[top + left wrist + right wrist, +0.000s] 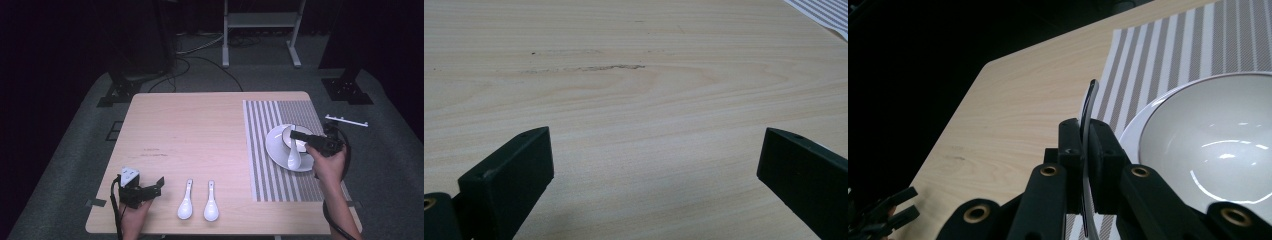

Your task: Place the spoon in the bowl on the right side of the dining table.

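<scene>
No writing can be read on any item. The right gripper point(300, 136) pinches a white soup spoon point(294, 156) by its handle, hanging over the white plate point(276, 148) and bowl point(1218, 145) on the striped placemat point(265, 165) near the table's point(200, 125) right edge. The left gripper point(159, 186) rests near the front left corner, jaws spread over bare wood. Two more white spoons point(198, 202) lie just beside it; the table's middle is free.

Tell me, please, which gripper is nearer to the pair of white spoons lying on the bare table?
Left. The left gripper sits just beside the spoons; the right gripper is over the plate.
</scene>
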The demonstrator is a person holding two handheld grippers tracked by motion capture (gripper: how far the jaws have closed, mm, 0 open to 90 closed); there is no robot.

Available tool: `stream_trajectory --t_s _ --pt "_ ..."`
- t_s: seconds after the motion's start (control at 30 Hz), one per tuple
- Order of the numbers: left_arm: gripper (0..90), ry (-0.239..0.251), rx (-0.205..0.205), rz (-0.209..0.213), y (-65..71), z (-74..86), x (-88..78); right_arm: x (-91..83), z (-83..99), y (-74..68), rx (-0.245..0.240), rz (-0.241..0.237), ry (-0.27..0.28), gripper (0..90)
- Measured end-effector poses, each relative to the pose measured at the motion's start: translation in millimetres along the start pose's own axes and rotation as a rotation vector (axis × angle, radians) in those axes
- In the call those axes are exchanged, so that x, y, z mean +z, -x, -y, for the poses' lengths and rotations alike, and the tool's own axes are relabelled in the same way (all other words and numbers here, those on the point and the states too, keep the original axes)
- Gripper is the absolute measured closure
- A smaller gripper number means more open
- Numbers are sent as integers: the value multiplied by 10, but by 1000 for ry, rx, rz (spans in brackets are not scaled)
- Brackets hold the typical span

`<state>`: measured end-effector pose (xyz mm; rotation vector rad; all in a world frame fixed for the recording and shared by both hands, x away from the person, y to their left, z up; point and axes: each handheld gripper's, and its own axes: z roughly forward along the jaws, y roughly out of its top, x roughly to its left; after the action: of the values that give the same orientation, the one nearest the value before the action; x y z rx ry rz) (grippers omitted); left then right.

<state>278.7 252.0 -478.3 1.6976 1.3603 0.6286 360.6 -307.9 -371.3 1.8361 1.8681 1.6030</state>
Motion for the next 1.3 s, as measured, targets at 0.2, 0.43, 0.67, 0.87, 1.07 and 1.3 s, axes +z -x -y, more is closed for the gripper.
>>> stream_trajectory --t_s 0.2,0.43,0.67,0.87,1.07,1.3 --pt "2 2 0 0 0 0 0 -31 -123 95 23 26 39 852" --pt "2 1 0 0 0 0 0 -49 -252 253 81 42 93 849" --pt "2 4 0 0 1 1 1 -55 -298 389 120 75 132 847" --pt "2 4 1 0 3 2 1 -44 -319 508 158 83 160 843" --pt "2 4 2 -1 3 2 1 -24 -345 592 172 111 183 835" --pt "2 2 4 -2 2 3 -3 28 -308 674 191 127 195 841"
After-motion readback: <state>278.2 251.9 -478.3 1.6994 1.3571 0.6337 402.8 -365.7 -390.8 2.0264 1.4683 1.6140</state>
